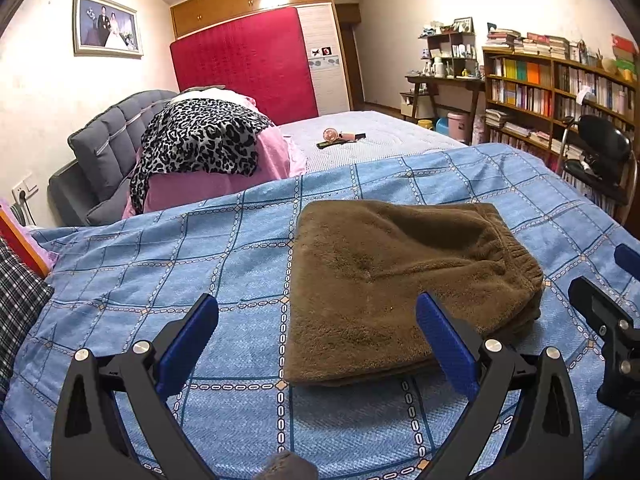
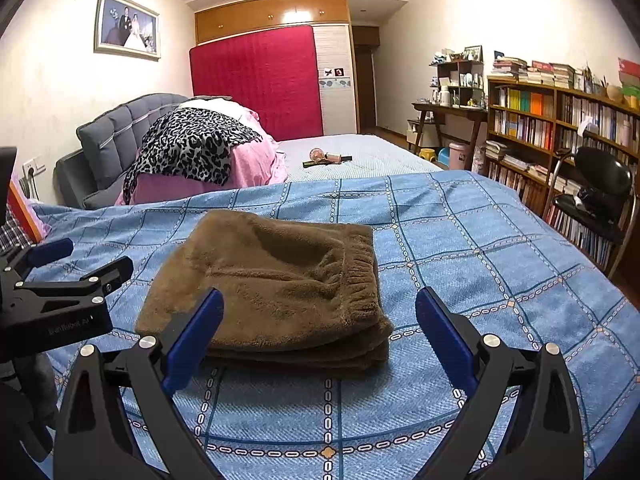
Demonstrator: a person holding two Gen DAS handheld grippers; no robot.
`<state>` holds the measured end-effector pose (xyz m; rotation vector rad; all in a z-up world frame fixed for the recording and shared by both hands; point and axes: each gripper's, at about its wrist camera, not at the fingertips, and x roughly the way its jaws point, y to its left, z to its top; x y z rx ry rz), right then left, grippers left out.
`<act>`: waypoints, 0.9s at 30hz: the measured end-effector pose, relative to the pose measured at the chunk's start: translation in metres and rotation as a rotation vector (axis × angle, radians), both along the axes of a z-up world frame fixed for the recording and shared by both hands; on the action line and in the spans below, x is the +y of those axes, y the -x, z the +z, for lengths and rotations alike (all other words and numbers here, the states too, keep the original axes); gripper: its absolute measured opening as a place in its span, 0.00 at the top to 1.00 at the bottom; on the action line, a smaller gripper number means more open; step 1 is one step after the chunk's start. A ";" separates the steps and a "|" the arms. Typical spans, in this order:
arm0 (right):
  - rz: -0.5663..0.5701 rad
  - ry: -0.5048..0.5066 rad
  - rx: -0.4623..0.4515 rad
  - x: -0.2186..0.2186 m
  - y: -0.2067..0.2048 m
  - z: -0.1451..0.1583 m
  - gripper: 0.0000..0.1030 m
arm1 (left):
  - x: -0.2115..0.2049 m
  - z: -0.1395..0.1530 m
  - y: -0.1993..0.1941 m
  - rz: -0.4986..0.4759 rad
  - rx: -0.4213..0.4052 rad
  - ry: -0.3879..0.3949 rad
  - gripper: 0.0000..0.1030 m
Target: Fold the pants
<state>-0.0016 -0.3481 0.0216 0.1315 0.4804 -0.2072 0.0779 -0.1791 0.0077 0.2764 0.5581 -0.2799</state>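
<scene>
The brown fleece pants (image 1: 384,280) lie folded into a thick square stack on the blue checked bedspread (image 1: 160,260), with the elastic waistband on the right side. My left gripper (image 1: 316,300) hovers open just in front of the stack's near left part, nothing between its blue pads. In the right wrist view the same pants (image 2: 272,280) sit ahead and slightly left on the bedspread (image 2: 480,280). My right gripper (image 2: 320,294) is open and empty above the stack's near right corner. Each gripper shows in the other's view: the right gripper (image 1: 602,270) and the left gripper (image 2: 94,258).
A pink quilt with a leopard-print cloth (image 1: 200,140) is heaped against the grey headboard (image 1: 108,136) at the back left. A small fan (image 1: 332,135) lies on the far mattress. Bookshelves (image 1: 560,92) and a black chair (image 1: 600,152) stand to the right. A plaid cloth (image 1: 20,308) lies at the left edge.
</scene>
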 end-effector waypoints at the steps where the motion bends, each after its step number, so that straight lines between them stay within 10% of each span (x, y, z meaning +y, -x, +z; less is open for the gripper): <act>1: 0.002 0.008 -0.001 0.001 0.000 0.001 0.05 | -0.001 0.000 0.000 0.002 0.003 -0.009 0.05; 27: 0.035 0.028 0.022 0.008 -0.009 -0.005 0.03 | 0.000 -0.007 -0.005 -0.015 0.072 0.000 0.05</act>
